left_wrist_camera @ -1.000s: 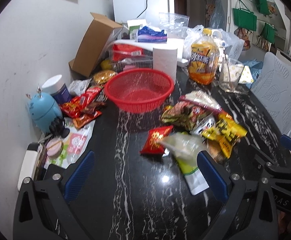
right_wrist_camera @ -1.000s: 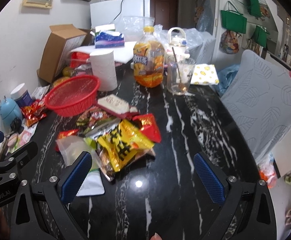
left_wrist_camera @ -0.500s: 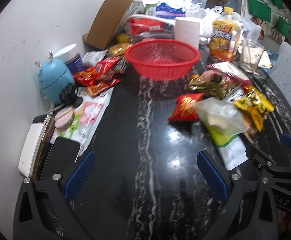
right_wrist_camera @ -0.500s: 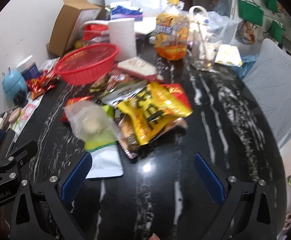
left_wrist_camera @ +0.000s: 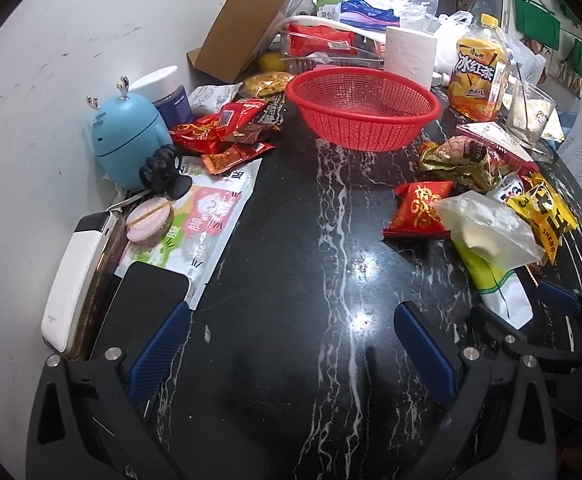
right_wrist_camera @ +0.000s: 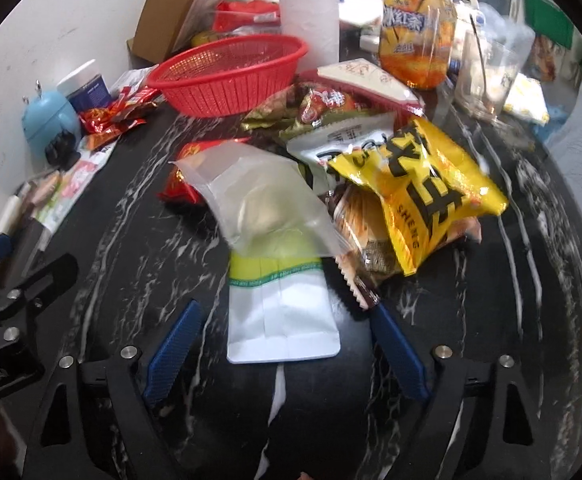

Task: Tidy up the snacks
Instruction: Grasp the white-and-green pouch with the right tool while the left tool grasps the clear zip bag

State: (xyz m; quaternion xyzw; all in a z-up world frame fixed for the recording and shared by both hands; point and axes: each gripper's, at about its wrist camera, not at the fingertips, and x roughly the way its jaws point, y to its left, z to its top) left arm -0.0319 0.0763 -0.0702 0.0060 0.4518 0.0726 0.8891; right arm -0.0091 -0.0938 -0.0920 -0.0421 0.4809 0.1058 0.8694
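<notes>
Your right gripper [right_wrist_camera: 285, 344] straddles the white-and-green pouch [right_wrist_camera: 281, 316], jaws closing w/ the pouch's bottom end between them, pads not yet pressing. That pouch lies nearest you in the snack pile, on the near side of the red basket [right_wrist_camera: 231, 72], well apart from it. A clear zip bag [right_wrist_camera: 267, 200] overlaps its upper half; a yellow packet [right_wrist_camera: 419, 188] sits just right of that.

Risk, as I read it: close on the slick flat end and it may slip, or drag the zip bag along and shove the pile across the black marble table [right_wrist_camera: 511, 300].

Your left gripper [left_wrist_camera: 287, 340] hangs empty w/ its jaws apart over bare tabletop, nothing between them.

Count: one red basket, empty; one zip bag; one yellow packet; one red packet [left_wrist_camera: 419, 212] beside the pile; a second cluster of red packets [left_wrist_camera: 223, 132] left of the basket, number unclear; one tea bottle [left_wrist_camera: 477, 76] behind it.
</notes>
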